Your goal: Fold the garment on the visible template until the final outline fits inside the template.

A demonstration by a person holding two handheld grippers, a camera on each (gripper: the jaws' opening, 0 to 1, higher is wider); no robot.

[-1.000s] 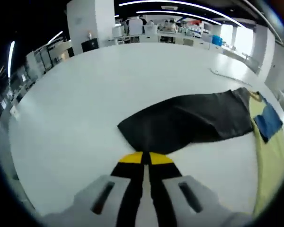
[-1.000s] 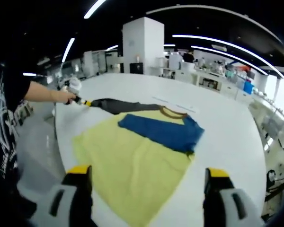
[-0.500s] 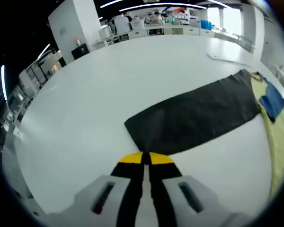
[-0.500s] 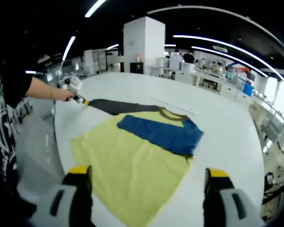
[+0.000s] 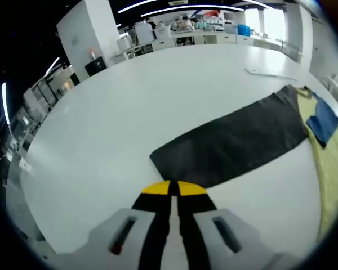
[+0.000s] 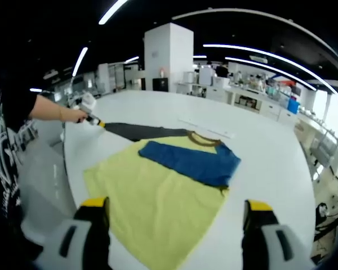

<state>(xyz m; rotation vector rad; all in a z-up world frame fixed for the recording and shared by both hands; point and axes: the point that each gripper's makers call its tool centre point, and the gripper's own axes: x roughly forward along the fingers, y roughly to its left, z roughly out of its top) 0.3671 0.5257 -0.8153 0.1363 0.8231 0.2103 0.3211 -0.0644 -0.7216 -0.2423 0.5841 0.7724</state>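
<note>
Left gripper view: left gripper (image 5: 170, 190) jaws closed, pinching end of dark sleeve (image 5: 231, 143), stretched flat on white table (image 5: 112, 107).

Right gripper view: right gripper (image 6: 173, 216) jaws wide apart, holding nothing, above yellow shirt (image 6: 158, 197); blue sleeve (image 6: 188, 160) folded across shirt near collar.

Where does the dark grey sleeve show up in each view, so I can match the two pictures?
Left gripper view: the dark grey sleeve stretches diagonally from just above the shut left hand-held gripper toward the right edge.
Right gripper view: it lies flat, left of centre, upper middle.
Shared landmark: the blue sleeve folded on the yellow body.
</note>
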